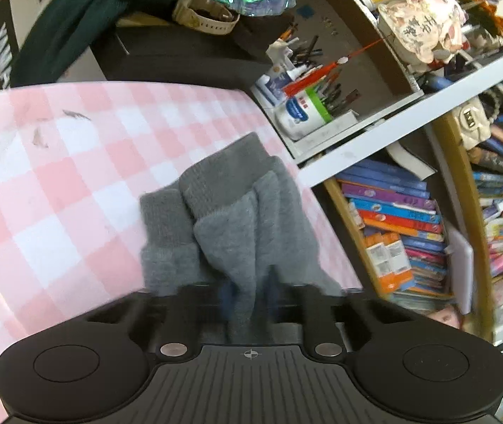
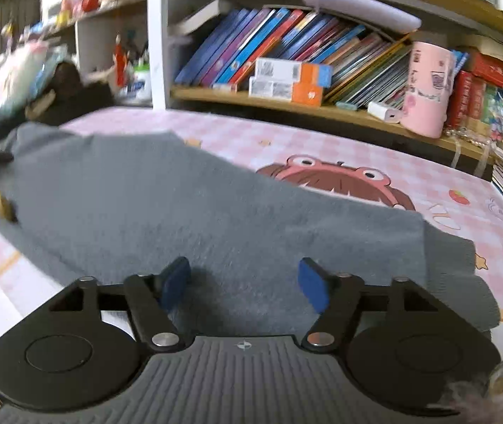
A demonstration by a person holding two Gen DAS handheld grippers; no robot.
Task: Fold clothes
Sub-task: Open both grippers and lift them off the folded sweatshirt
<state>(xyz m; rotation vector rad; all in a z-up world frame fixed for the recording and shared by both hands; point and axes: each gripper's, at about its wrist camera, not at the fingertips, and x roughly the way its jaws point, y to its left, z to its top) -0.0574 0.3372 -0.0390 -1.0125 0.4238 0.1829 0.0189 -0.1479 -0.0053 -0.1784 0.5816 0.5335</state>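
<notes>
Gripping a bunched fold of the grey garment (image 1: pixel 237 226), the left gripper (image 1: pixel 248 293) has its blue-padded fingers pressed together on the cloth, which rises in soft ridges away from the camera. Two ribbed cuffs or hems lie at the garment's far end, close to the far right corner of the pink-and-white checked tablecloth (image 1: pixel 57 183). The fabric held by this gripper looks lifted and crumpled rather than flat.

From the right wrist view, the right gripper (image 2: pixel 246 284) hangs just above the same grey garment (image 2: pixel 166 205) with its blue pads (image 2: pixel 175 282) spread wide apart and nothing between them. Here the garment lies mostly flat as a long band running from the left edge of the tablecloth (image 2: pixel 410 162) toward the near right corner, where a lower layer sticks out beneath the upper one. A cartoon face with round eyes (image 2: pixel 336 180) is printed on the cloth, partly covered by the garment's far edge.

Beyond the far edge of the table stands a wooden bookshelf (image 2: pixel 286 104) packed with leaning colourful books (image 2: pixel 286 42), two orange-and-white boxes (image 2: pixel 290 79) and a pink cylindrical container (image 2: pixel 426 88). In the left wrist view, a white shelf unit (image 1: pixel 375 120) by the table's far right corner holds a pen pot (image 1: pixel 304 113), and a dark green cloth (image 1: pixel 75 28) is heaped at the upper left.
</notes>
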